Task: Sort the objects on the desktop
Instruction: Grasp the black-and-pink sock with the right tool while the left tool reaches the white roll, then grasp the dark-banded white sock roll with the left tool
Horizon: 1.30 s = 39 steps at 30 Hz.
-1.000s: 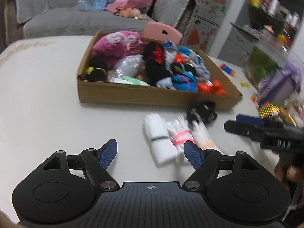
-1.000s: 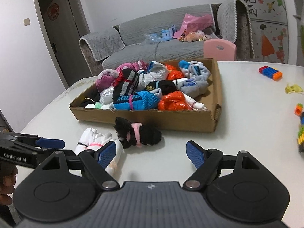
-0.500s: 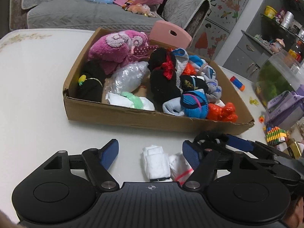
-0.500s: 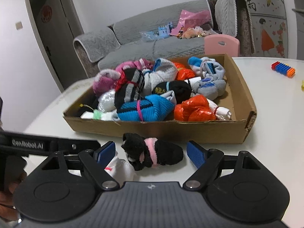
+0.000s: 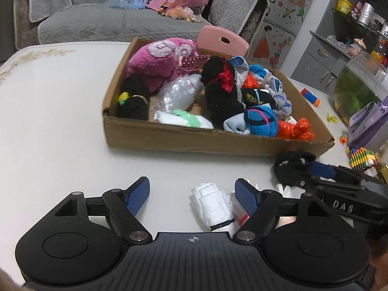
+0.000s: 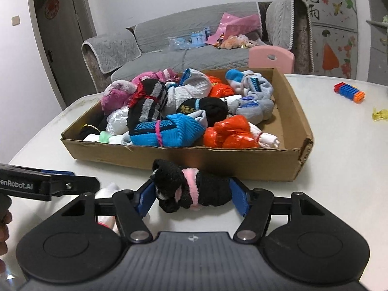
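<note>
Black fuzzy sock bundle with a pink band, lying on the white worktop right beside the near wall of the cardboard box. Right tongs clamped across it lengthwise, one blue pad on each end, contact on both sides by the look of it. Left tongs spread wide, grasping nothing, with a white sock roll between the pads, closer to the right-hand one; touching or not, can't tell.

Step in hand, best guess: getting the black bundle up and into the box. Tips for doing it cleanly:
- Squeeze firmly before lifting. Soft and squishy, so an end-to-end grip probably means a sagging middle or a slip out.
- Lift straight up first, high enough to clear the cardboard lip, then forward. No dragging against the wall, or risk shoving the whole box.
- Keep the left tongs parked and clear of the right one's path; pretty close neighbours down there.

Further back, inside the box: already crammed with a blue sock bundle and an orange bundle along the front. Bare cardboard floor on the right side, probably the easiest drop spot. Grey sofa way behind, not relevant.
</note>
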{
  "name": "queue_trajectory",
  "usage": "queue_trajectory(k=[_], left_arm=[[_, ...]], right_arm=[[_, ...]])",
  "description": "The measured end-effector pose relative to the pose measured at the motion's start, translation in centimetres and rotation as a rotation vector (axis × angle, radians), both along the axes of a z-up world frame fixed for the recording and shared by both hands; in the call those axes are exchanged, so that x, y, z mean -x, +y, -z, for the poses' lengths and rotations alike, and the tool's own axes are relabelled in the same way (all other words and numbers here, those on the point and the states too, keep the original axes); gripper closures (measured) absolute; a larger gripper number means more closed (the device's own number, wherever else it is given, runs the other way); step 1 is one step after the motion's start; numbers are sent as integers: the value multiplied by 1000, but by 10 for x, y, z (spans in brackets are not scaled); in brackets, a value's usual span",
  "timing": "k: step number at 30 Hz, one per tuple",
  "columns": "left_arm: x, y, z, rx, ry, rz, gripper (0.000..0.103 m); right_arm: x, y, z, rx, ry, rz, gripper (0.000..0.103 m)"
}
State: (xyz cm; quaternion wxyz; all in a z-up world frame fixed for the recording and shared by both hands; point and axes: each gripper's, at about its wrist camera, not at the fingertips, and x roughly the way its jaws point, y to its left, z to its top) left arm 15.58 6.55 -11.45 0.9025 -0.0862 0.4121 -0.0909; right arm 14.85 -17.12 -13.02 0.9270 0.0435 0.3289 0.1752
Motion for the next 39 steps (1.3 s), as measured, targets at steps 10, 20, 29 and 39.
queue_trajectory(k=[10, 20, 29, 39], left_arm=[[27, 19, -7, 1, -44, 6, 21], [50, -14, -17, -193, -145, 316, 18], [37, -22, 0, -348, -138, 596, 18], [46, -28, 6, -386, -161, 643, 16]], right_arm=[[5, -13, 1, -1, -14, 12, 42], [6, -13, 3, 7, -20, 2, 42], [7, -13, 2, 6, -19, -9, 42], [8, -15, 2, 6, -22, -16, 42]])
